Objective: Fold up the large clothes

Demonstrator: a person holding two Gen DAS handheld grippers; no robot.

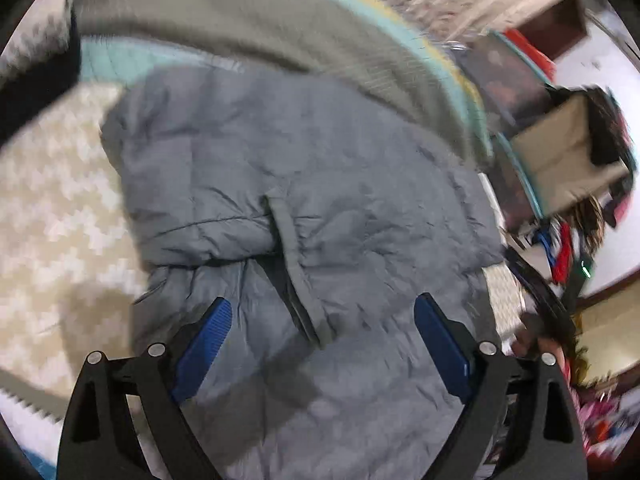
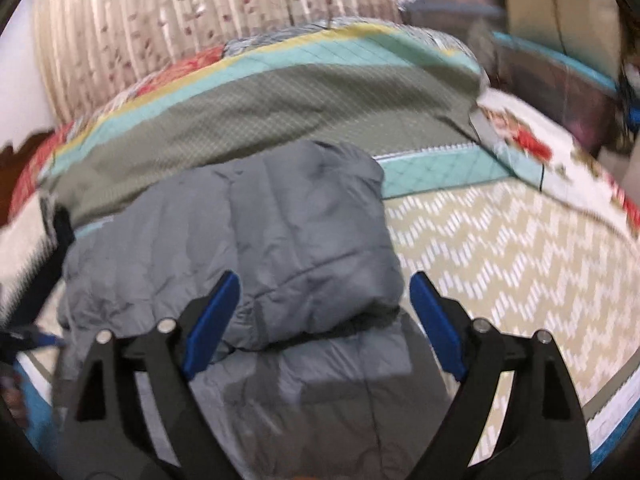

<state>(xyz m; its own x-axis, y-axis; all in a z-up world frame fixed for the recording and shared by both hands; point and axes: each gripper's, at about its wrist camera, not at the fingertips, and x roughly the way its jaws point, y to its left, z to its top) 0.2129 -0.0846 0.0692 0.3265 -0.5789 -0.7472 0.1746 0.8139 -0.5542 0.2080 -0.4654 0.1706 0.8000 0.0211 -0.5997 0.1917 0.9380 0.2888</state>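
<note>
A grey puffer jacket (image 1: 304, 184) lies partly folded on the bed, a sleeve or flap doubled over its middle. My left gripper (image 1: 322, 312) hovers over its lower part, jaws wide open and empty, a grey placket strip (image 1: 298, 268) between the blue pads (image 1: 208, 344). In the right wrist view the same jacket (image 2: 256, 232) shows a folded upper layer over the body. My right gripper (image 2: 324, 292) is open and empty above the fold's edge.
The bed carries a beige zigzag cover (image 2: 500, 248) and a striped olive, teal and yellow quilt (image 2: 256, 96). A floral pillow (image 2: 532, 148) lies at right. Cluttered shelves and a box (image 1: 560, 152) stand beyond the bed.
</note>
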